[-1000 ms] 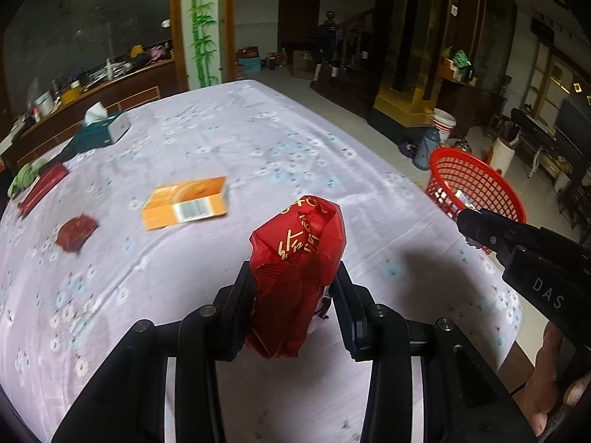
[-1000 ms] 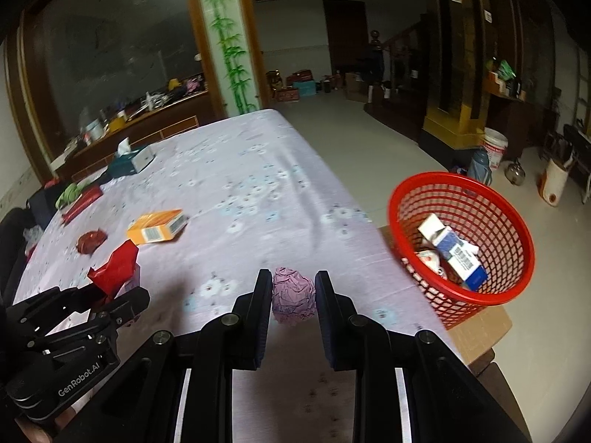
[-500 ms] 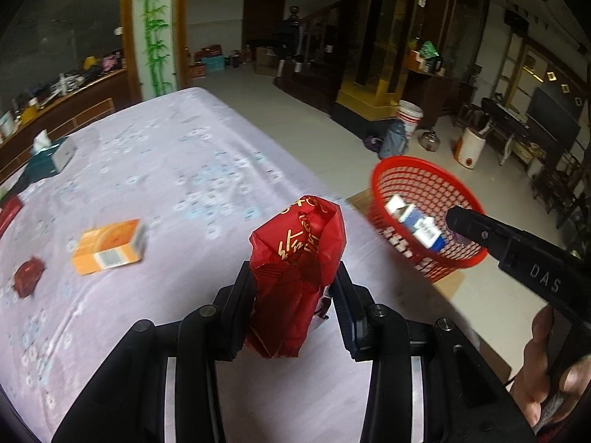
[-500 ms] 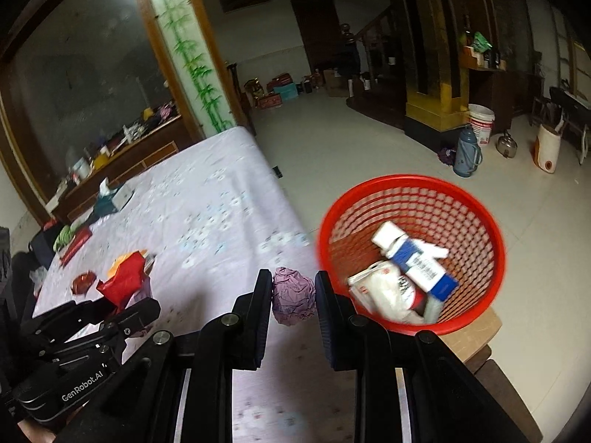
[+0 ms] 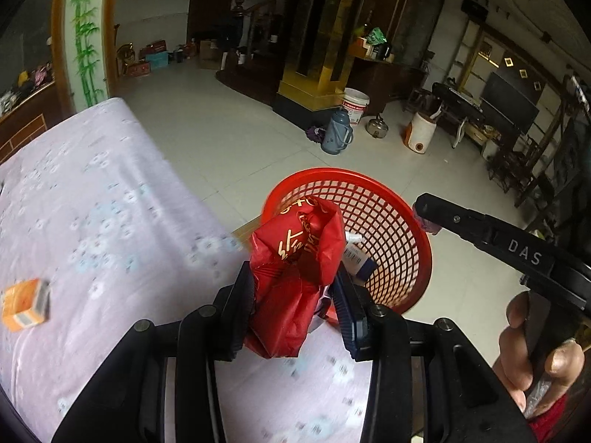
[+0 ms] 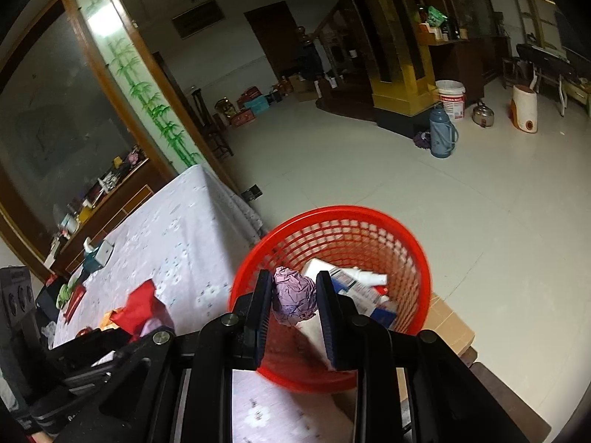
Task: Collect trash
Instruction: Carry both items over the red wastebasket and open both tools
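The purple wad [image 6: 293,297] now hangs over the red basket [image 6: 406,254], where a second ago it was still above the worktop [image 6: 177,236]; the drop is close, judging by that. It sits pinched between the narrowly set jaws of the right tool [image 6: 293,310], directly ahead of its tips, with boxes [image 6: 354,288] in the basket just beyond. The red bag [image 5: 295,280] has also swung from mid-worktop to the basket's near rim. It stands upright in the left tool [image 5: 295,313], whose jaws are partly spread and pressed on its sides. An orange box [image 5: 24,304] remains on the worktop, well to that tool's left, still to collect.
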`<state>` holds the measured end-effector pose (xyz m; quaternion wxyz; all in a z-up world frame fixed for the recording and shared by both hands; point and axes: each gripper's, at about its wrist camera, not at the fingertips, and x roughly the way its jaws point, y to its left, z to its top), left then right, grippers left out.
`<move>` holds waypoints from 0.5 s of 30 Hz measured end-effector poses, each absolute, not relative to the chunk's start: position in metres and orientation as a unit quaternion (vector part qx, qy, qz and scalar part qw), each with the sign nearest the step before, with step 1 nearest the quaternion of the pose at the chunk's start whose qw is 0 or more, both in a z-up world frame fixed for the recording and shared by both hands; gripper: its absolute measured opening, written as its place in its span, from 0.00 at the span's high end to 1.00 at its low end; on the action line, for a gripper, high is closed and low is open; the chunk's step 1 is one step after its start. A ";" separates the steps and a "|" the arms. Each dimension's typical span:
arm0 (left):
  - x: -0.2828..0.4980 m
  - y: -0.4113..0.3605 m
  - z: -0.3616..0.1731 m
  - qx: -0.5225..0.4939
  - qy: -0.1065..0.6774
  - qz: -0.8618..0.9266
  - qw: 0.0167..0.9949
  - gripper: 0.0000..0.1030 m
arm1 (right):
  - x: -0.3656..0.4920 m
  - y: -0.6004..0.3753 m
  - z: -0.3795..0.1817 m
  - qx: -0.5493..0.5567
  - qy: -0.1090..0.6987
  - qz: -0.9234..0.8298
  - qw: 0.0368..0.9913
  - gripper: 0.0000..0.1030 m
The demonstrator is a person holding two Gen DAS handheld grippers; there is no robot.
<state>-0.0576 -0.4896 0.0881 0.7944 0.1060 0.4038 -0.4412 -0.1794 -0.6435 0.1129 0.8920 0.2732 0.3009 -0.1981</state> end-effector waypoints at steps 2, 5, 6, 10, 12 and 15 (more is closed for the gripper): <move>-0.059 -0.504 0.083 0.112 0.405 -0.444 0.791 0.62 | -0.178 -0.651 0.112 0.274 0.302 -0.202 0.890 0.74; -0.059 -0.519 0.077 0.116 0.404 -0.444 0.791 0.62 | -0.175 -0.662 0.110 0.277 0.305 -0.207 0.887 0.74; -0.059 -0.526 0.074 0.120 0.405 -0.444 0.790 0.62 | -0.173 -0.666 0.109 0.277 0.307 -0.208 0.886 0.74; -0.056 -0.541 0.063 0.127 0.407 -0.443 0.789 0.62 | -0.168 -0.678 0.102 0.281 0.315 -0.210 0.882 0.74; -0.055 -0.547 0.057 0.132 0.406 -0.441 0.789 0.62 | -0.165 -0.686 0.097 0.285 0.322 -0.209 0.878 0.74; -0.056 -0.553 0.053 0.137 0.404 -0.440 0.790 0.62 | -0.159 -0.695 0.090 0.292 0.330 -0.206 0.874 0.74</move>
